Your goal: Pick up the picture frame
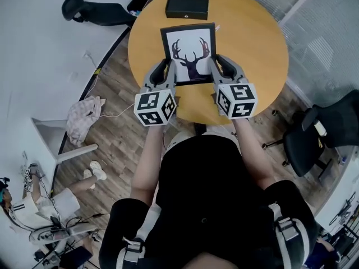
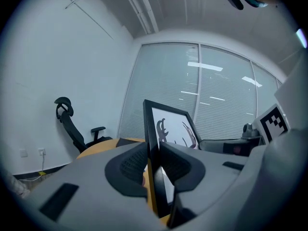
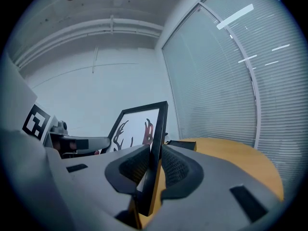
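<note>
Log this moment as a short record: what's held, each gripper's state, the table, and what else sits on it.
held item: picture frame, black, with a deer silhouette print
left gripper: shut on the frame's left edge
right gripper: shut on the frame's right edge
table: round, wooden top
frame position: appears held clear of the table
also on table: black box, beyond the frame

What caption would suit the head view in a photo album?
The left gripper and right gripper grip a deer-print picture frame by its side edges over a round wooden table.
</note>
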`<state>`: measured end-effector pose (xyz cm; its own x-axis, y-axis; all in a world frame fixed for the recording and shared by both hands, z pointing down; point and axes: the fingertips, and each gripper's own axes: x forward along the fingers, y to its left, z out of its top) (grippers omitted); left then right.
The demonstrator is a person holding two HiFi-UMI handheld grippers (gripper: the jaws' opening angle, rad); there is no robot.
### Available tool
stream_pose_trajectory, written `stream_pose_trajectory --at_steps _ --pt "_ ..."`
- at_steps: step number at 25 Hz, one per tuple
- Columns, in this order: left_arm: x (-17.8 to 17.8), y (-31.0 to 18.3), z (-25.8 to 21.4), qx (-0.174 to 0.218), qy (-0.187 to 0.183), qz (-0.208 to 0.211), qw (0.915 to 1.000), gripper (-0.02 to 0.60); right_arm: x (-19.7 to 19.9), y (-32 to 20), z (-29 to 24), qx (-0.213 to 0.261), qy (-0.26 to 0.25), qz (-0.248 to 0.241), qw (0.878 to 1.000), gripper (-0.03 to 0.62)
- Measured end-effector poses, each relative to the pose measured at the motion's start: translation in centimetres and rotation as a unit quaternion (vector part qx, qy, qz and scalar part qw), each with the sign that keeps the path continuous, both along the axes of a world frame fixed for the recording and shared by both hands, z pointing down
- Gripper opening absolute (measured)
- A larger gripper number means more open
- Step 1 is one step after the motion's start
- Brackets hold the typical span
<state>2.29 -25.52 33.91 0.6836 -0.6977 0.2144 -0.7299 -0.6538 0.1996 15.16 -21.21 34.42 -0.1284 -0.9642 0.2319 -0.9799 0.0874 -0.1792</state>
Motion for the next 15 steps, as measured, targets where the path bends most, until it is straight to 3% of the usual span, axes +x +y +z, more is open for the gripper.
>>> stream_pose_trajectory --at_steps 9,15 --pt "-0.1 -1.9 -6.5 0.057 0.014 0.022 0.9980 0.087 -0.2 -1.7 -6.4 0.058 0.010 0.009 0.998 0.089" --pt "1.1 -1.9 -7.5 0.063 0.025 0.016 0.9976 0.087 1.0 -1.5 -8.0 0.075 0.030 0.013 0.997 0.084"
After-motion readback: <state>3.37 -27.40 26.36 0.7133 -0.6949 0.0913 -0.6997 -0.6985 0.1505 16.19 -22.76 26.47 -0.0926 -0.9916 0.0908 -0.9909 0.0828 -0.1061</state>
